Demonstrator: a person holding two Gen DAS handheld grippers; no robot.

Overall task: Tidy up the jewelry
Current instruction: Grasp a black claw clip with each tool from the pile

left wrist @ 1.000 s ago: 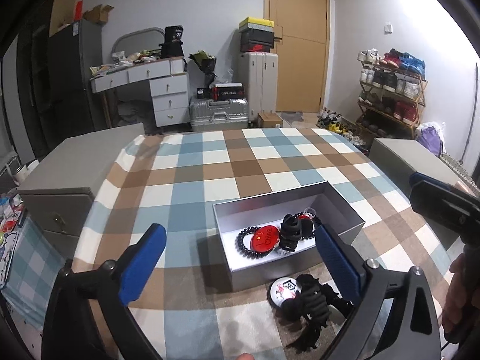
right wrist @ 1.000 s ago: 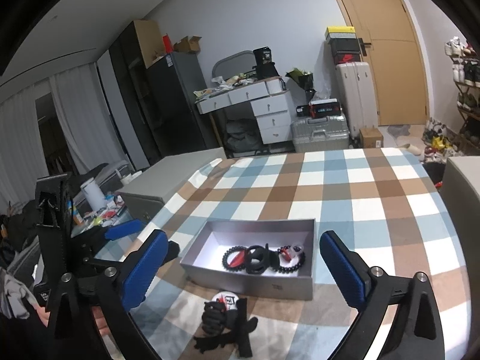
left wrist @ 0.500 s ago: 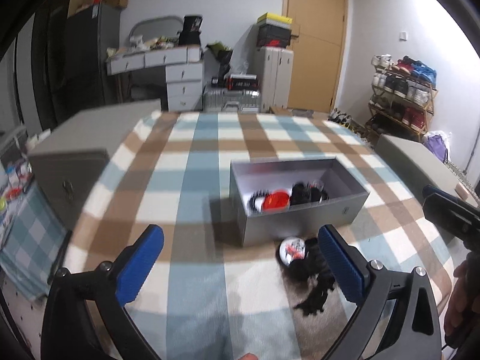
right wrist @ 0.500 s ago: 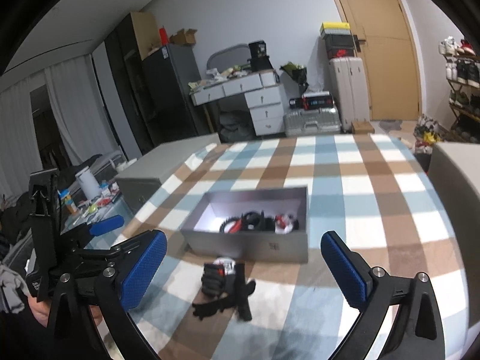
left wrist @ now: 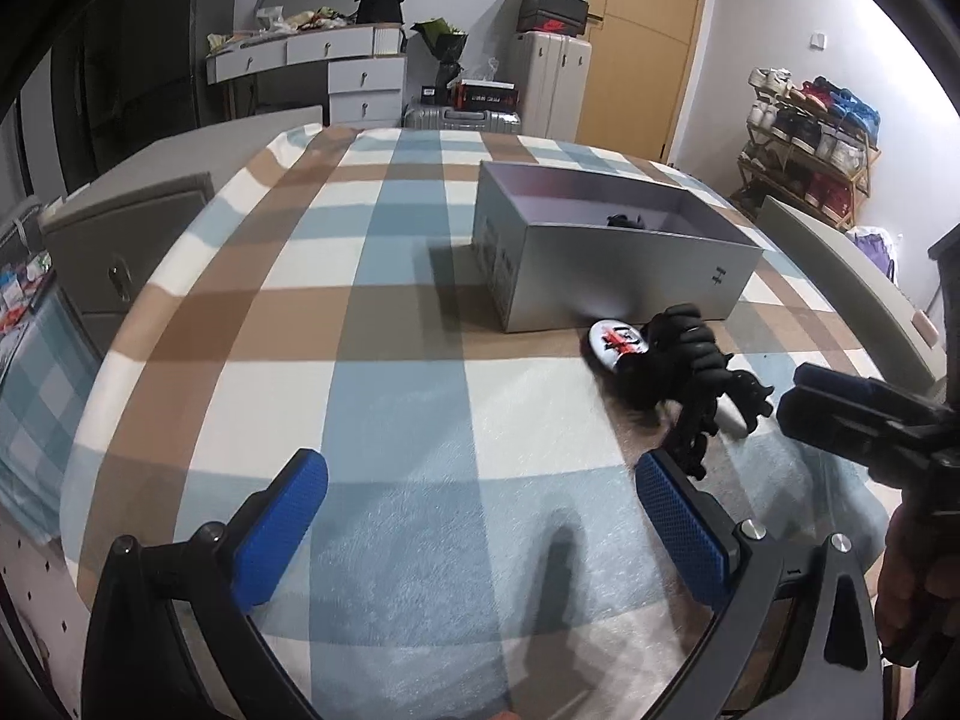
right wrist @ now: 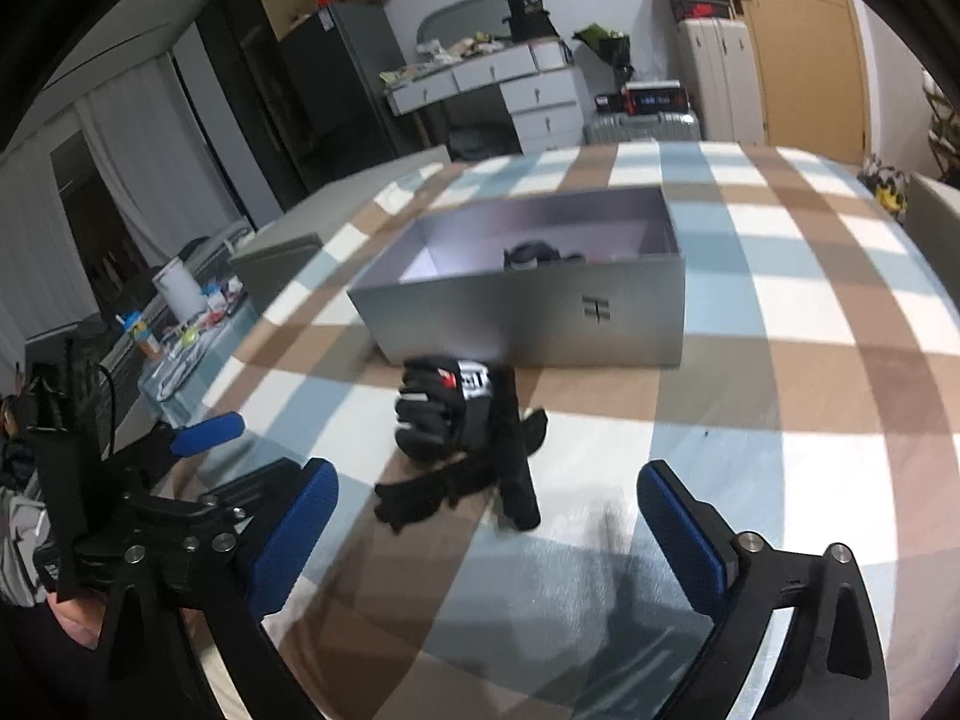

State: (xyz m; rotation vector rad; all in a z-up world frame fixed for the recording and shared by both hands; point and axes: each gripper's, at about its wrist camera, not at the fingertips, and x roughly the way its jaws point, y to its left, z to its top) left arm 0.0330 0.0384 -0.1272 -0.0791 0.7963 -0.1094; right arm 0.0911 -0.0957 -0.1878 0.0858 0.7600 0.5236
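Tongs on both hands are angling downward: left tongs (left wrist: 480, 522) gaping empty, right tongs (right wrist: 486, 531) closing on nothing, black tangled hair accessories (right wrist: 462, 450) lying at twelve o'clock, before the grey rectangular cardboard box (right wrist: 540, 312).

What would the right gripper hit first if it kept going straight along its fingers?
Most likely the black pile of accessories on the checked cloth, lying ahead of the right gripper; its empty jaws are closing slightly. The grey box sits behind; depth is unclear.

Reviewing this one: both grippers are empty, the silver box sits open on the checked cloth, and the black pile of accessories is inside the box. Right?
Not quite. The black pile lies on the checked cloth in front of the silver box, outside it, as the right wrist view shows. The rest stands.
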